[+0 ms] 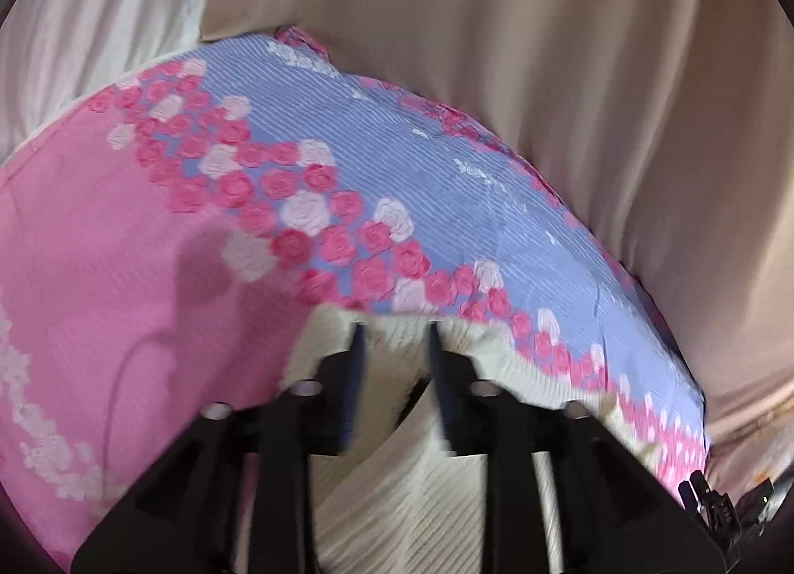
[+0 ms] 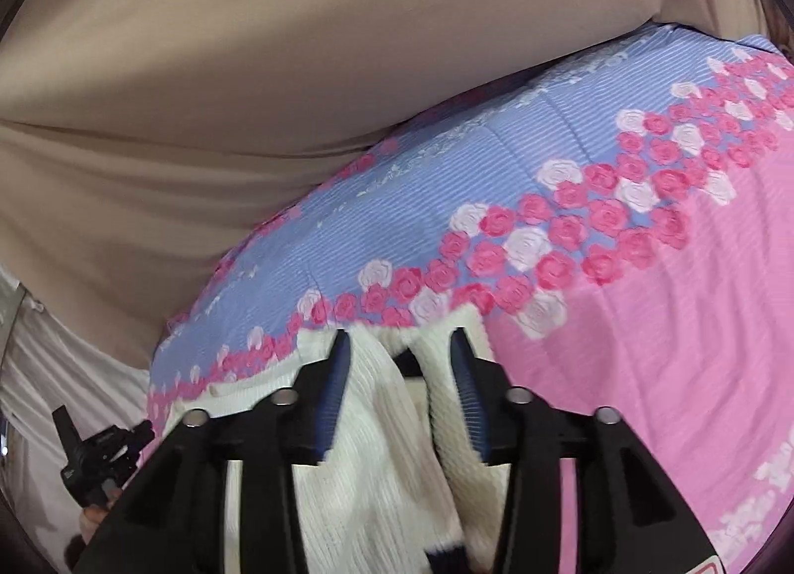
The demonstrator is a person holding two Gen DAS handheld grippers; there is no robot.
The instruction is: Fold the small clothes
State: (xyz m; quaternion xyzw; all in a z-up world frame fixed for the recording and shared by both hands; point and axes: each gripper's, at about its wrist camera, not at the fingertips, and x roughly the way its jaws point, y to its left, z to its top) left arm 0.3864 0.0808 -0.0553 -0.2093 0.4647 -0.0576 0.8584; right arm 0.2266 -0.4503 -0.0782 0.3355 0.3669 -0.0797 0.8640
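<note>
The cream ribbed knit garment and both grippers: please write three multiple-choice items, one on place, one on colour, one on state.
1. Where is the cream ribbed knit garment?
A. on the pink and blue rose-print bedspread
B. on a wooden floor
C. in a basket

2. What colour are the finger pads of the right gripper?
A. red
B. blue
C. yellow

3. How do the fingers of the left gripper stand?
A. apart, with knit between them
B. pressed together
C. out of view

Answers: 1 A, the print surrounds the knit; 2 B, ribbed blue strips line both fingers; 3 A, cream fabric shows in the gap.
</note>
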